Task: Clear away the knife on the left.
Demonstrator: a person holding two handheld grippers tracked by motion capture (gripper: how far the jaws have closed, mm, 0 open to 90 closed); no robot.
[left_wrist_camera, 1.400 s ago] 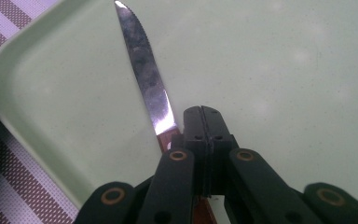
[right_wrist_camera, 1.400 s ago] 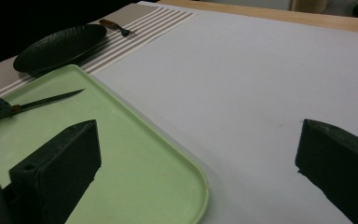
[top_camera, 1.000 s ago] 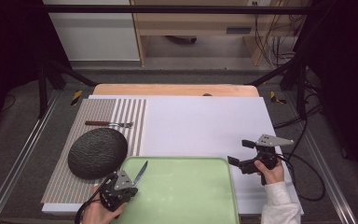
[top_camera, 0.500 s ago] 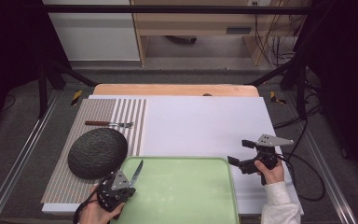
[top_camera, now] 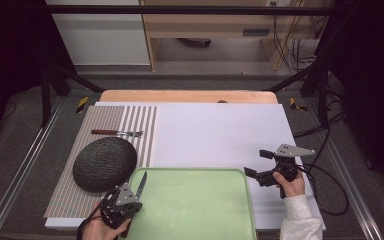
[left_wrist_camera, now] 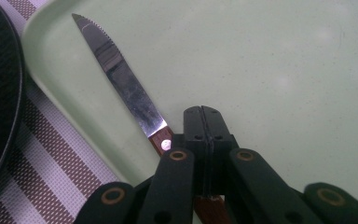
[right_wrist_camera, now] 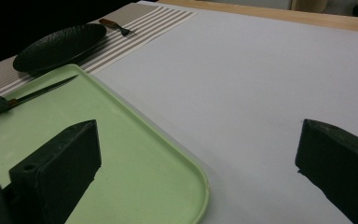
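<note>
A steak knife [top_camera: 141, 185] with a serrated blade [left_wrist_camera: 121, 79] and a wooden handle hangs over the left edge of the green tray [top_camera: 195, 200], its tip pointing away from me. My left gripper [top_camera: 131, 200] is shut on the handle, and in the left gripper view its jaws [left_wrist_camera: 201, 116] meet over the wood. My right gripper [top_camera: 256, 163] stands open over the white mat just right of the tray. Nothing lies between its fingers [right_wrist_camera: 199, 126].
A dark textured plate [top_camera: 104, 162] lies on the striped placemat [top_camera: 140, 125], just left of the tray. A fork [top_camera: 117, 132] with a wooden handle lies beyond it. The white mat [top_camera: 220, 135] stretches across the middle and right.
My left gripper has drifted slightly to the left with the knife in it. The right gripper has stayed where it was.
</note>
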